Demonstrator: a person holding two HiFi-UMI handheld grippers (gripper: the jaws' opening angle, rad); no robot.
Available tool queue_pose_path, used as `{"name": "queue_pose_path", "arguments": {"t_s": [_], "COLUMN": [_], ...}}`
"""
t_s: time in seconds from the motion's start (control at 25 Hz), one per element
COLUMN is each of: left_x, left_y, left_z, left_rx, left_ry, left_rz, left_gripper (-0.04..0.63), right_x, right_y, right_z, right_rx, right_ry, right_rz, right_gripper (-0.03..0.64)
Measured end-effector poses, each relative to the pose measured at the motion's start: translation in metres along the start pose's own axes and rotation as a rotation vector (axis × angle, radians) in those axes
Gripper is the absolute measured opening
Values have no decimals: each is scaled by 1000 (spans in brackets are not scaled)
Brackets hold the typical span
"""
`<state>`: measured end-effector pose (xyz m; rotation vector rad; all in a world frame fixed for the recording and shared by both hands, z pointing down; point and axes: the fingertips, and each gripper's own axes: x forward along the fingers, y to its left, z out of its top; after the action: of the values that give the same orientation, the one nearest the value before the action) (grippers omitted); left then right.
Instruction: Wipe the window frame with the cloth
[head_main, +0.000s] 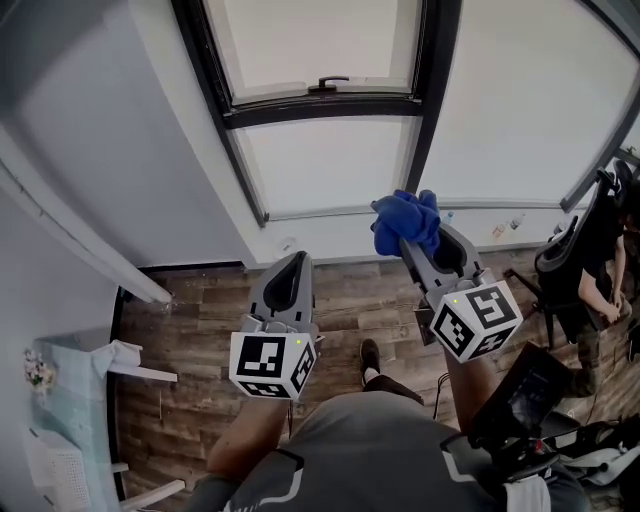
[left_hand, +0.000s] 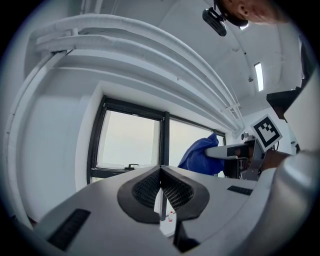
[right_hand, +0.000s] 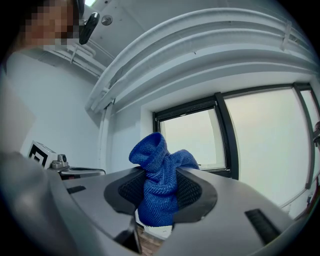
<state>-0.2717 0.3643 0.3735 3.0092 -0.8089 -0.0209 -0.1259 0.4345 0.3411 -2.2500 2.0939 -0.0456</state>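
Note:
A black window frame (head_main: 322, 108) with a small handle (head_main: 329, 83) runs across the wall ahead; its upright bar (head_main: 428, 95) divides two panes. My right gripper (head_main: 412, 236) is shut on a bunched blue cloth (head_main: 405, 222), held up short of the lower pane, apart from the frame. In the right gripper view the cloth (right_hand: 159, 182) sticks up between the closed pads, with the frame (right_hand: 223, 137) behind. My left gripper (head_main: 297, 262) is shut and empty, lower and to the left. From the left gripper view the frame (left_hand: 163, 140) and the cloth (left_hand: 201, 156) show beyond its meeting pads.
A wood-plank floor (head_main: 200, 330) lies below the white sill (head_main: 340, 240). A white ledge (head_main: 60, 215) juts out at left above a light table (head_main: 60, 430). At right stand a dark chair (head_main: 575, 250) and another person (head_main: 610, 290). White pipes (left_hand: 150, 55) run overhead.

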Motion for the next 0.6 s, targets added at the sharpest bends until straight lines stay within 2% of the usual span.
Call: {"name": "queue_pose_path", "arguments": {"t_s": [0.24,0.6], "left_x": [41,142], "left_y": [14,23], "left_z": [8,19], "left_rx": [26,38], "left_ry": [-3,1], "left_rz": [11,7], "left_gripper": [8,8], "right_x": [39,105], "right_y": [-25,-95], "right_z": [5,19], "right_rx": [21,38], "right_ry": [-24,-36], "right_rz": [24,44], "right_gripper": [152,152]}}
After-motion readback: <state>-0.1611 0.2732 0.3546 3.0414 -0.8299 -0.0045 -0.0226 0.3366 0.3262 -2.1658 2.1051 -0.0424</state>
